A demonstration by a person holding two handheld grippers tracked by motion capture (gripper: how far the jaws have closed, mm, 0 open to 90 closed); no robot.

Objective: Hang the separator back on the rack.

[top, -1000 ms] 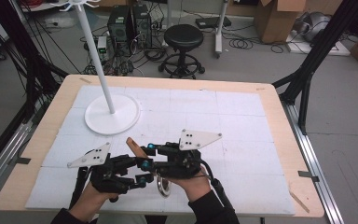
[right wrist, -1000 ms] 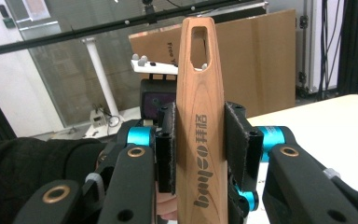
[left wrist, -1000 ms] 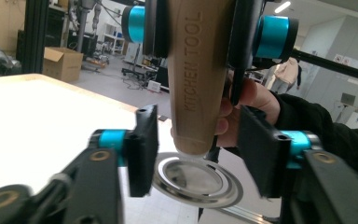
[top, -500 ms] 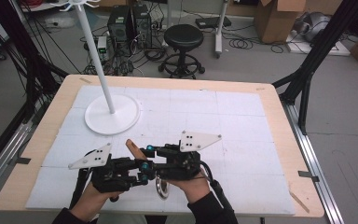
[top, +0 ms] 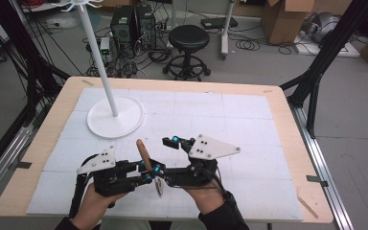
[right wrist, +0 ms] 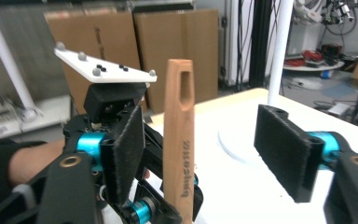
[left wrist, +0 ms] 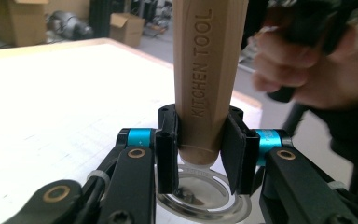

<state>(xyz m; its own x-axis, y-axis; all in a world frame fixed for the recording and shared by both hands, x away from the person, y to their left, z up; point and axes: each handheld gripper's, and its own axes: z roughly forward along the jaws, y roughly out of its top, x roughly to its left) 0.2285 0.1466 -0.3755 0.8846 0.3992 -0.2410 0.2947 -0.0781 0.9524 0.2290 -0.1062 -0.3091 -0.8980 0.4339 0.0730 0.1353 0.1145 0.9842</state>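
Near table's front edge, left tool (left wrist: 199,154) clamping wooden handle (left wrist: 208,74), right tool (right wrist: 209,154) opened.

The high view looks forward and down from above the person's side, taking in the whole bench (top: 278,103). The left gripper view sits very close behind its fingers (left wrist: 167,140), facing the wooden handle (left wrist: 208,70). The right gripper view looks along its own fingers (right wrist: 284,151) at that same handle, seen nearby.
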